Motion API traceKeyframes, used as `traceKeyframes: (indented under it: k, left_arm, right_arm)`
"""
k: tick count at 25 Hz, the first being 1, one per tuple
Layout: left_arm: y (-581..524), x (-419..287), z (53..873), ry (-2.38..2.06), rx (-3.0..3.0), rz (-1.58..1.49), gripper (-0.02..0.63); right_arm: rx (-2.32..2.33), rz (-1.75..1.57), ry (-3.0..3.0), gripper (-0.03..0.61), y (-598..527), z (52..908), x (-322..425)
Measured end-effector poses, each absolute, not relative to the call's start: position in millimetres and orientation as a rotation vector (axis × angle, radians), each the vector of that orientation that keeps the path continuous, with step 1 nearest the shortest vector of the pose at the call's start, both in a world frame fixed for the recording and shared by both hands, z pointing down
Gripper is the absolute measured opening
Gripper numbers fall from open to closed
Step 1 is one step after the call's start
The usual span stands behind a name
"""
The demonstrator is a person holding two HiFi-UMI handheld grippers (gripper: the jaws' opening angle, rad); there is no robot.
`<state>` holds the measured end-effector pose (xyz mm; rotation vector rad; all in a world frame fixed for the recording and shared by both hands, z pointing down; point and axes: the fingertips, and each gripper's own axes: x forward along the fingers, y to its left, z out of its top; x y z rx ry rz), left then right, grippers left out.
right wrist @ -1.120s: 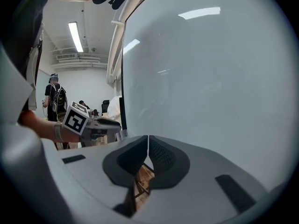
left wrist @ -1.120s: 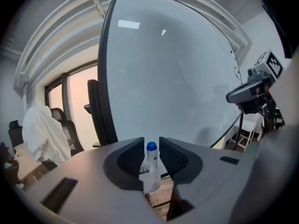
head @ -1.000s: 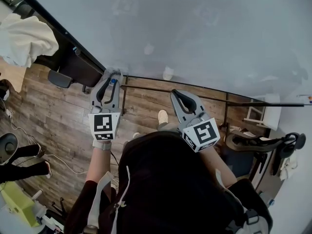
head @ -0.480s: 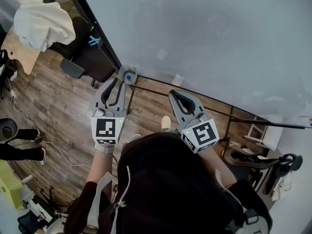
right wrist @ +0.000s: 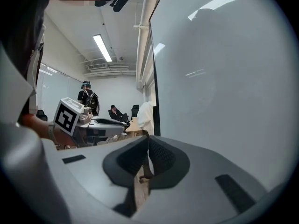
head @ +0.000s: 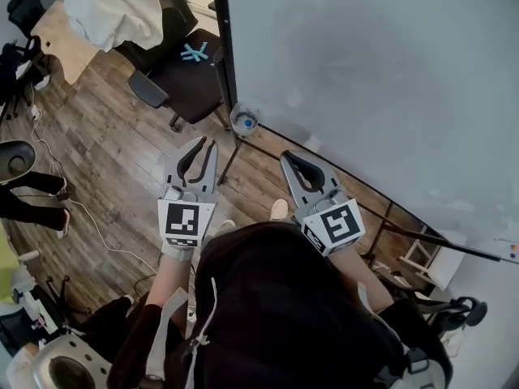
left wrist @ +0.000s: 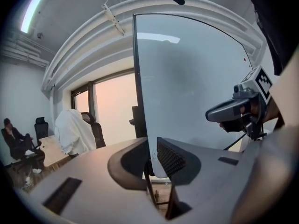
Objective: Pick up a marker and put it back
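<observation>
A small grey round holder [head: 244,122] with a blue marker tip in it sits at the lower left corner of the whiteboard [head: 365,71]. My left gripper [head: 203,143] hovers short of it, down and to the left, not touching. Its jaws are closing, with a narrow gap and nothing between them [left wrist: 153,148]. My right gripper [head: 291,158] is held beside it, in front of the board's lower edge, shut and empty [right wrist: 148,142]. No marker shows in either gripper view.
The whiteboard stands on a dark frame with legs [head: 381,205] over a wood floor. A black office chair [head: 190,59] and a table with white cloth [head: 113,10] lie to the left. A seated person's legs [head: 32,201] are at far left.
The left gripper, whose tips were at the holder a second ago, now stands away from it with its jaws narrower. The view has swung right; the right gripper stays put.
</observation>
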<state>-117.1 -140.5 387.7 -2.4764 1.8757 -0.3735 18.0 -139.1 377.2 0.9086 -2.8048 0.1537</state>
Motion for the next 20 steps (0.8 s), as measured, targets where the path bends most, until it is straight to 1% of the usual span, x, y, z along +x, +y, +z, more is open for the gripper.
traceKeyframes:
  k: [9, 20]
  left_arm:
    - [-113.1, -159.4, 392.3, 2.061, -2.362, -0.371, 0.058]
    - [-78.1, -192.1, 398.9, 2.234, -2.245, -0.37, 0.051]
  right_arm:
    - [0.694, 0.142, -2.858, 0.018, -133.0, 381.1, -29.1]
    - [0.47, 0.129, -2.89, 0.018, -117.8, 388.1, -73.1]
